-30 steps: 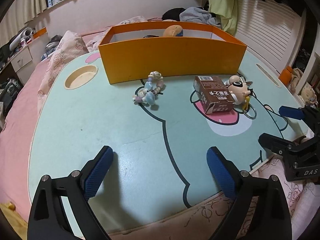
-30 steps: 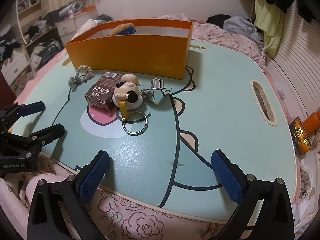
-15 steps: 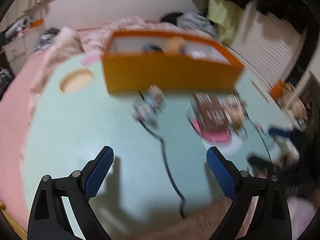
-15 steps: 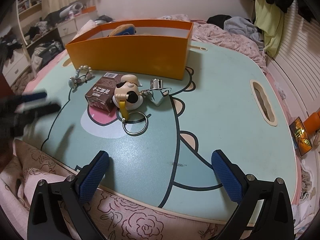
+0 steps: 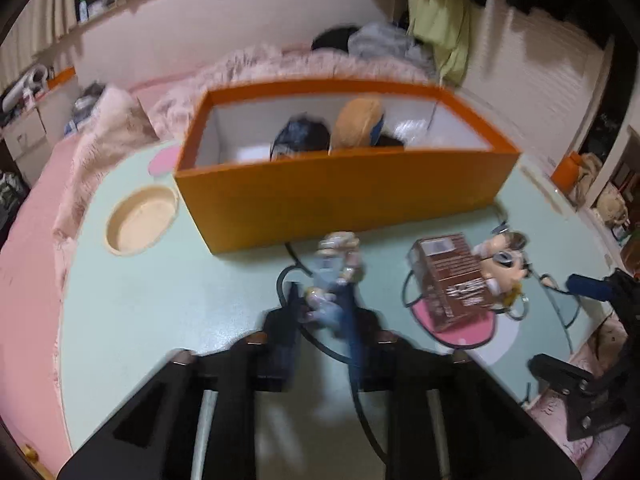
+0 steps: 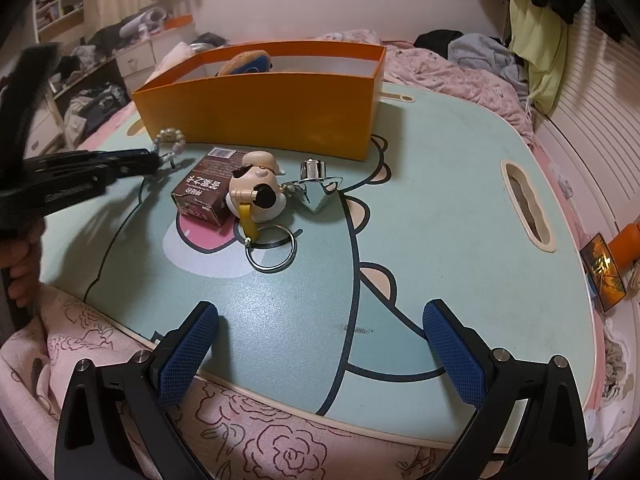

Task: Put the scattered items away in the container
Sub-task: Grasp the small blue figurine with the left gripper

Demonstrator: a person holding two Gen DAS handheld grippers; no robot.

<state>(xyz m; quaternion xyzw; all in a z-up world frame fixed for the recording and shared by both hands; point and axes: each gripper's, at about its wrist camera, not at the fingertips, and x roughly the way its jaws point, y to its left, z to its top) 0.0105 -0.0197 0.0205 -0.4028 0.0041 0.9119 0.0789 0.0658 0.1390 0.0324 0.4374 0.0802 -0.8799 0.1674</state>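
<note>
Beads were what my left claw [image 5: 326, 312] had: its jaws had just been closing and now pinched the near end of the bead bracelet [image 5: 336, 268], the rest of the strand trailing ahead of the tips toward the orange container [image 5: 340, 196]. That view was blurred, so I could not tell whether the strand had cleared the table [image 5: 160, 300]. The container stood straight ahead of the left claw, with a tan plush toy [image 5: 356, 122] and dark items inside. Ahead and to the right of that claw lay the brown carton [image 5: 450, 280], and touching its far side the cartoon keychain figure [image 5: 502, 260]. Further right, my right claw [image 6: 320, 354] stood wide, nothing between its blue pads [image 6: 188, 354], over the near table edge. Ahead of it and slightly left lay the keychain's metal ring [image 6: 272, 250], and beyond that a small shiny metal piece [image 6: 316, 184], just before the container wall.
</note>
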